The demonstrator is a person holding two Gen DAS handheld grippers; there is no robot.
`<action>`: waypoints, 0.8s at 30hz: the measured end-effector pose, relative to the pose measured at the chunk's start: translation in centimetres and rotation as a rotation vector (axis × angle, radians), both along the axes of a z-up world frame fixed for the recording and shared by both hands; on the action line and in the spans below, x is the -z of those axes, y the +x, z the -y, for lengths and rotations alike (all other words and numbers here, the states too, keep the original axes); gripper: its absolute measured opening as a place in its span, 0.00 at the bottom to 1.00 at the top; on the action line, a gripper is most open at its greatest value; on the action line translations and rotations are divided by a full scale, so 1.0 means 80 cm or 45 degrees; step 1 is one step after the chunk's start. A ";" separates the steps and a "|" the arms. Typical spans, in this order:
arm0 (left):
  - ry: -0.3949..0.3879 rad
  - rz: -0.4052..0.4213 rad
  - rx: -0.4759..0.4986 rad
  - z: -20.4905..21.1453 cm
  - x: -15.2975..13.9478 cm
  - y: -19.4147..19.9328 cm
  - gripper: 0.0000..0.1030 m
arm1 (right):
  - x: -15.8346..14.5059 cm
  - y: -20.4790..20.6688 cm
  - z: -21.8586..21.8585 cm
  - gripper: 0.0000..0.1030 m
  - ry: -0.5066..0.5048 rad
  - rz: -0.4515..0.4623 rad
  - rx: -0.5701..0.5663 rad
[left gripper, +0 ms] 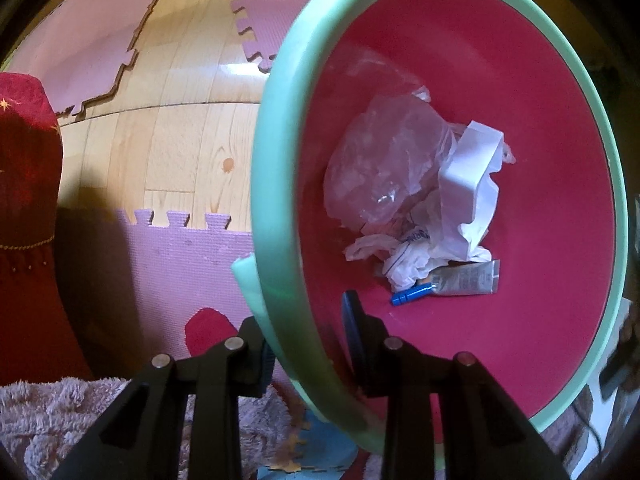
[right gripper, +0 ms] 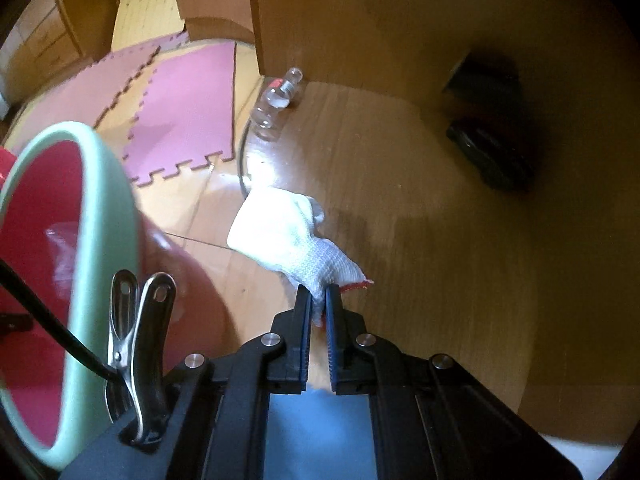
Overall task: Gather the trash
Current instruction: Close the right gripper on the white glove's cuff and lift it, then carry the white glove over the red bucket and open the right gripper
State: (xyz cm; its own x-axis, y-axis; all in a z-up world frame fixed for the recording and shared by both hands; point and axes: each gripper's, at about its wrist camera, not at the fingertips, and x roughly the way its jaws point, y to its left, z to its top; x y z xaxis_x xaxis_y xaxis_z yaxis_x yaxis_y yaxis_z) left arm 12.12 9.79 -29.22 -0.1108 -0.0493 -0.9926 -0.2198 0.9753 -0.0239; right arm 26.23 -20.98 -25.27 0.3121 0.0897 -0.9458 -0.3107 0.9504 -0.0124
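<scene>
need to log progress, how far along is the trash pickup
Done: the bin already holds a clear plastic bag, crumpled paper and a tube. In hand: the left gripper clamps the bin's rim; the right gripper is shut on a white glove, not yet binned. Left: a clear bottle on the table.

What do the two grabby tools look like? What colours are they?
Both are black, with flat angled arms joined by shiny silver round bolts. The left tool and the right tool have blue ridged pads inside their fingers. A silver metal clip pins a black cable beside the right one.
</scene>
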 end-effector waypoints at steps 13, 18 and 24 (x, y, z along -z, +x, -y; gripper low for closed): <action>0.007 0.053 -0.018 -0.011 -0.002 0.009 0.28 | -0.117 -0.095 -0.013 0.08 0.065 0.172 0.095; 0.012 0.061 -0.030 -0.009 -0.005 0.011 0.27 | -0.156 -0.120 -0.044 0.08 0.117 0.206 0.027; 0.020 0.056 -0.040 -0.009 -0.006 0.009 0.27 | -0.154 -0.134 -0.101 0.08 0.130 0.140 -0.112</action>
State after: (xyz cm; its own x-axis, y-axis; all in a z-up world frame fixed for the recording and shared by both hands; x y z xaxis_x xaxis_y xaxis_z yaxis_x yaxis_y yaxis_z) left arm 12.84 10.52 -28.74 -0.0657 -0.0365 -0.9972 -0.2492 0.9683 -0.0190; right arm 15.47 -12.94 -12.91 0.4002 0.2146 -0.8909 -0.3945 0.9179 0.0439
